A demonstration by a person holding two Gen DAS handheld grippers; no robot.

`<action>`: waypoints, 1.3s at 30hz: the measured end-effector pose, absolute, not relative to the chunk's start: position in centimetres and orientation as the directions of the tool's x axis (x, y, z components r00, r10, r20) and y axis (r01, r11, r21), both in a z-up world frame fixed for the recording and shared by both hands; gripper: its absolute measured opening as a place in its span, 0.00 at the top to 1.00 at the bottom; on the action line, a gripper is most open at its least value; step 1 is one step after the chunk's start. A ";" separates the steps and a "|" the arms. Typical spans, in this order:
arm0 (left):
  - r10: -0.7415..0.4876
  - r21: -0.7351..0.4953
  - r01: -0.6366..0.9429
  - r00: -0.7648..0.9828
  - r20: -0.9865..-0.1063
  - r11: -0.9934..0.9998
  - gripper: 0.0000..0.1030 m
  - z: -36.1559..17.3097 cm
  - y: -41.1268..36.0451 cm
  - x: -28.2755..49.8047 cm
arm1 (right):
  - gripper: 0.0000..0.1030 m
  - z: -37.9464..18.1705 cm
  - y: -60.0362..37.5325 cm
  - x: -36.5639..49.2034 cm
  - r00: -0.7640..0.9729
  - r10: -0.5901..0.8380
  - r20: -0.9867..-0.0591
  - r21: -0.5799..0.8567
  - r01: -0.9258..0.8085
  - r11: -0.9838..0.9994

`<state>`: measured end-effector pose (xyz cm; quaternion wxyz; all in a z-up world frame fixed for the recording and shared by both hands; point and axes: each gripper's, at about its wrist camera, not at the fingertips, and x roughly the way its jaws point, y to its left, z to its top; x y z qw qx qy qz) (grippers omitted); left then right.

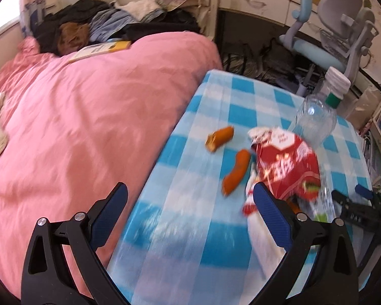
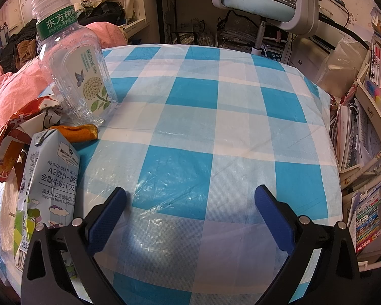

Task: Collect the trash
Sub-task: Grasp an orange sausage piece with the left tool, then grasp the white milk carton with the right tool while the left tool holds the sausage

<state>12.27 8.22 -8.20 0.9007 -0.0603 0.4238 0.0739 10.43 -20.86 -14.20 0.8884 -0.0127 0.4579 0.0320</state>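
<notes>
My left gripper point(image 1: 190, 200) is hanging wide open and empty over the table's point(image 1: 170, 228) left edge; the right gripper point(image 2: 190, 203) is gaping empty too. Orange peels point(image 1: 235, 171), a crinkly red wrapper point(image 1: 287, 167) and a light bottle point(image 1: 315, 119) are lying mid-table; I'm judging the wrapper's crumpled edge the easiest hold.

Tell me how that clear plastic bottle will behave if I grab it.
The clear plastic bottle looks empty, so probably very light and prone to tipping if nudged. Its thin smooth walls may flex and slip between the pads. It stands upright beside the red snack wrapper, so approach cleanly.
</notes>
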 end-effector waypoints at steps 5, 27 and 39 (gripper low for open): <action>0.088 0.007 -0.128 0.635 -0.767 0.992 0.07 -9.4 7.1 15.9 | 0.06 -14.2 -20.8 10.4 0.579 0.045 -0.814 0.007 -0.068 0.998; 0.032 0.032 -0.011 0.587 -0.809 0.999 0.81 -13.3 5.8 23.1 | 0.06 -12.3 -21.9 10.8 0.557 0.122 -0.822 0.103 -0.065 0.993; -0.059 -0.123 -0.057 0.633 -0.772 0.991 0.83 -7.4 7.0 15.5 | 0.11 -10.6 -12.9 7.8 0.520 0.374 -0.768 0.174 -0.394 0.903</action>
